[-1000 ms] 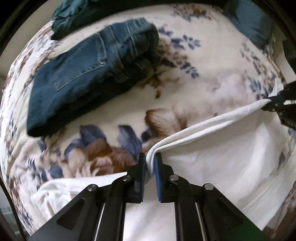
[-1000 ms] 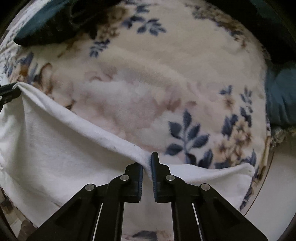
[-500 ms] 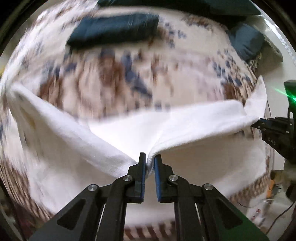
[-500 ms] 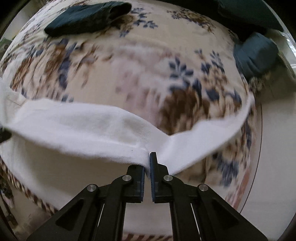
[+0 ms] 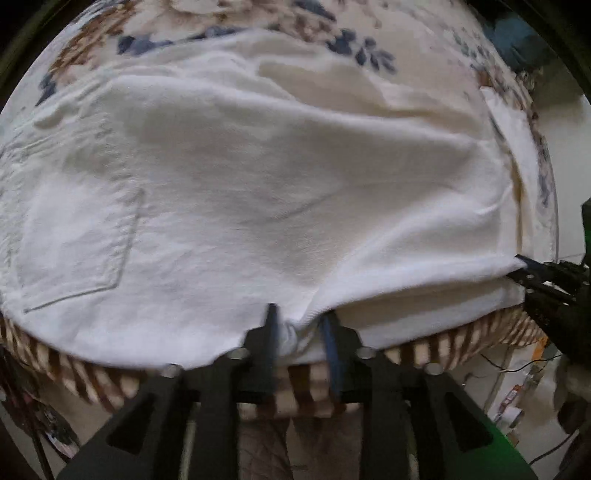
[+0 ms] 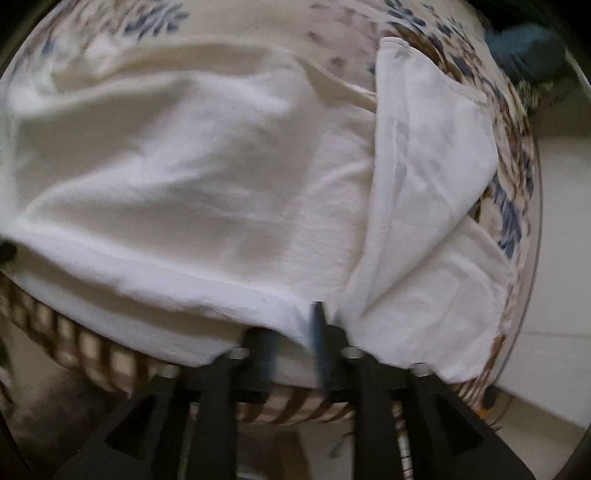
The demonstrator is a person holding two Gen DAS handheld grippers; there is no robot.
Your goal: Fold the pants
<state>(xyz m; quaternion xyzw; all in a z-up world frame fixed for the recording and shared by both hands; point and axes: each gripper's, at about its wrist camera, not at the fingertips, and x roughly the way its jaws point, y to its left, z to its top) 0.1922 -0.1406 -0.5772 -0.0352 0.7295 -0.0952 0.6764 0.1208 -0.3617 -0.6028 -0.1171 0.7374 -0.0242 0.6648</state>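
Note:
White pants [image 5: 258, 177] lie folded over on the floral blanket, a back pocket [image 5: 74, 240] showing at the left. They also fill the right wrist view [image 6: 184, 177], with a leg end [image 6: 424, 166] folded up at the right. My left gripper [image 5: 301, 317] is open at the near edge, the fold's edge lying between its parted fingers. My right gripper [image 6: 295, 325] is open at the near edge too, cloth lying between its fingers. The right gripper also shows in the left wrist view [image 5: 532, 273], at the fold's right end.
The floral blanket [image 5: 332, 22] covers the surface; its striped border [image 5: 480, 332] hangs over the near edge. A dark teal bundle [image 6: 524, 48] sits at the far right. Pale floor [image 6: 554, 258] lies to the right.
Both grippers carried the held edge back toward the near edge, laying the pants doubled over. Both jaws have opened from shut on the cloth.

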